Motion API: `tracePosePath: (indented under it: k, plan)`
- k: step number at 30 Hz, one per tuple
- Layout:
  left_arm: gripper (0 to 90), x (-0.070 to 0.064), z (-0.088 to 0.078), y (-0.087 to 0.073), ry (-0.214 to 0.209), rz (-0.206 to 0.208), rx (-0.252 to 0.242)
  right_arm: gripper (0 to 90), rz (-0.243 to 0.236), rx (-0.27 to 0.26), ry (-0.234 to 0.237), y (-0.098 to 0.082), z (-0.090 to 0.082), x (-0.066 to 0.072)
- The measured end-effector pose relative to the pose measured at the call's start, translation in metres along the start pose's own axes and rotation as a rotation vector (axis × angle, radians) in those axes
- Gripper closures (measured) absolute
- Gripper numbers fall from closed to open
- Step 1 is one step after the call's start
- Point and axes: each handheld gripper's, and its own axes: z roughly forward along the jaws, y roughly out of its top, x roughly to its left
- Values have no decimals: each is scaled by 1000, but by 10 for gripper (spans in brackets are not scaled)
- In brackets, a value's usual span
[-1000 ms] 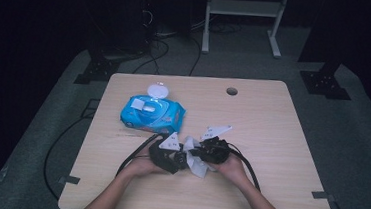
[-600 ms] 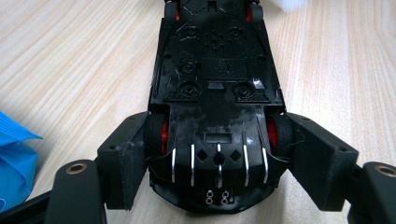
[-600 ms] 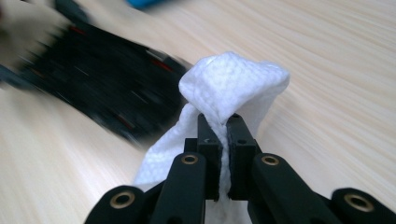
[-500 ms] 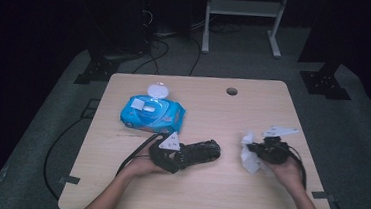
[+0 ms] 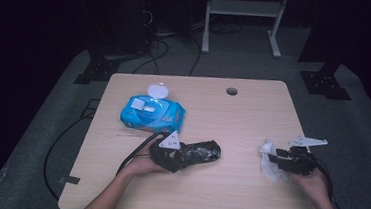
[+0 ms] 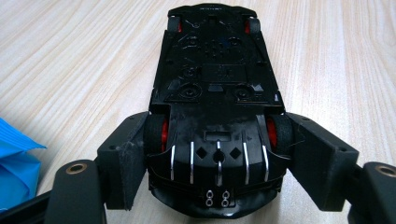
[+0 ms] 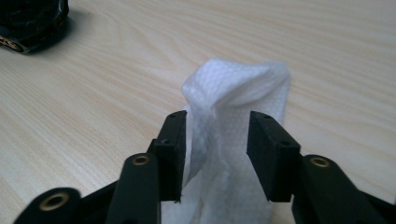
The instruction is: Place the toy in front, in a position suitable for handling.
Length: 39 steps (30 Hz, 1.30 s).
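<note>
- Right gripper point(image 5: 278, 159), near desk's right edge: jaws have just been opening; crumpled white wet wipe point(image 7: 233, 116) sits loose between them, pads not pressing – prob. being dropped off, wiping done.
- Left gripper point(image 5: 182, 157), toward front edge, left of mid: clamped on rear of glossy black toy car point(image 6: 217, 93), belly-up, prob. steadied for cleaning.
- Farther back, left side: blue wet-wipe pack point(image 5: 151, 113), white lid flipped open, handy for another sheet.

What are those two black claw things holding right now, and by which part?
The left gripper clamps the upside-down toy car across one end, at its wheels. The right gripper has just been opening; the white wipe sits loose between its jaws.
</note>
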Motion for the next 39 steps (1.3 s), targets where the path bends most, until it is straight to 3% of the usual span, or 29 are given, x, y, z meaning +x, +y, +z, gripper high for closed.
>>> tracePosePath:
  k: [4, 6, 7, 11, 14, 17, 21, 23, 28, 36, 39]
  plan:
    - [259, -1, 0, 1, 1, -2, -3, 509, -22, -49, -2, 8, -11, 7]
    - [259, -1, -1, 3, 6, 7, 2, 494, -49, -91, 51, 17, -13, 17]
    - [258, -1, -2, 3, 7, 6, 0, 488, -84, -99, 106, 26, -7, 30]
    - [253, -3, -7, 3, 15, 1, -4, 464, -169, -77, 187, 40, 16, 56]
    - [247, -4, -11, 3, 20, -2, -27, 452, -203, -47, 242, 49, 41, 73]
    - [240, -6, -18, 2, 51, -10, -37, 442, -228, -8, 298, 54, 65, 86]
    - [242, -10, -22, -5, 69, 1, -22, 433, -266, 7, 338, 59, 78, 98]
    - [242, -11, -22, -7, 83, 0, -21, 427, -296, 7, 334, 61, 81, 102]
    - [229, -12, -17, -9, 97, 3, -4, 409, -261, 9, 347, 62, 86, 100]
    - [230, -6, -12, -13, 108, -16, 32, 370, -271, 19, 386, 59, 85, 101]
    - [247, -4, -9, -14, 102, -19, 43, 352, -317, 22, 382, 58, 84, 109]
